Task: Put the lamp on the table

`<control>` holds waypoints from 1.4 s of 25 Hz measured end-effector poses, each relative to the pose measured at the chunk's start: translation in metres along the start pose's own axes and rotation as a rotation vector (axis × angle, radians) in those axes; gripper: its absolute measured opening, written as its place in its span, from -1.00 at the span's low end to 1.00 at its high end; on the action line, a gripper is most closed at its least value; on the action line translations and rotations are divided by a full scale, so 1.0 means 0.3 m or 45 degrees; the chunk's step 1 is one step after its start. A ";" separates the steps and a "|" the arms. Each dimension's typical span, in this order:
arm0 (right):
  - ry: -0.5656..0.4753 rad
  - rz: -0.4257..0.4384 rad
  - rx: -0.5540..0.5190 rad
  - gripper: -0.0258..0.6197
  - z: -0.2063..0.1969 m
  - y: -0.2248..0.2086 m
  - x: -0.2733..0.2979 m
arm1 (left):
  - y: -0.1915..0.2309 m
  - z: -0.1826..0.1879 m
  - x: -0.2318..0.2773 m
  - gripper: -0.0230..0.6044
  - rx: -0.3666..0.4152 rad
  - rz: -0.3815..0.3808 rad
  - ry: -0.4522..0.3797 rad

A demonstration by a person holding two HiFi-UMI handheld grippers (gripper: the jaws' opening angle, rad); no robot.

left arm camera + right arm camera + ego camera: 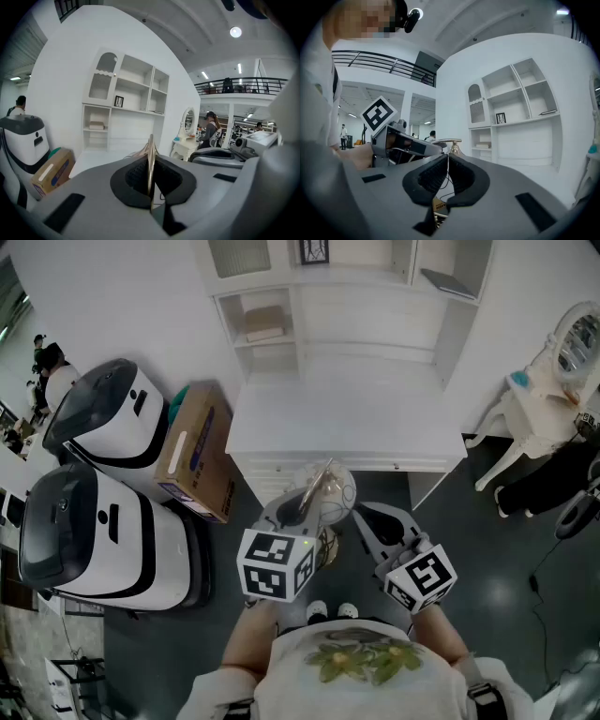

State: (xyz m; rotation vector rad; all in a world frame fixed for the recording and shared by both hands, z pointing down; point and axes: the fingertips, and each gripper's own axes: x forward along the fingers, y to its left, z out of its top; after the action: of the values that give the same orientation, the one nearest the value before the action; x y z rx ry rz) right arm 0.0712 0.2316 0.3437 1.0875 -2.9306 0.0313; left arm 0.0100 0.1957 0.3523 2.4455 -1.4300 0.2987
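Note:
The lamp [324, 486] is brass with a thin wire shade and hangs in the air just in front of the white table [347, 427]. My left gripper [305, 500] is shut on a thin flat brass part of the lamp [150, 154], which stands edge-on between the jaws. My right gripper [358, 515] comes in from the right and is shut on a thin wire of the lamp [451, 144]. A black cord dangles below it. The table top [93, 159] lies ahead and lower.
A white shelf unit [347, 296] rises behind the table. A cardboard box [197, 451] and two white-and-black machines [103, 521] stand to the left. A white dressing table with a mirror [553, 381] is at the right. People [209, 129] stand far off.

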 end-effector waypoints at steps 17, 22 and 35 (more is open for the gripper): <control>-0.111 0.111 0.032 -0.82 0.005 -0.080 -0.163 | -0.156 0.016 0.041 -0.84 0.022 0.072 -0.040; -0.105 0.143 0.043 -0.82 -0.009 -0.086 -0.183 | -0.208 0.006 0.056 -0.84 0.018 0.062 -0.037; -0.084 0.136 0.066 -0.82 -0.056 -0.159 -0.063 | -0.154 -0.039 0.183 -0.84 0.004 -0.048 0.034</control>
State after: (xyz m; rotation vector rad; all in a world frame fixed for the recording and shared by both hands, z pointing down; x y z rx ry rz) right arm 0.1168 0.2081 0.3609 0.9548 -3.0606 0.0749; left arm 0.0768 0.1766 0.3741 2.4588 -1.3718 0.3242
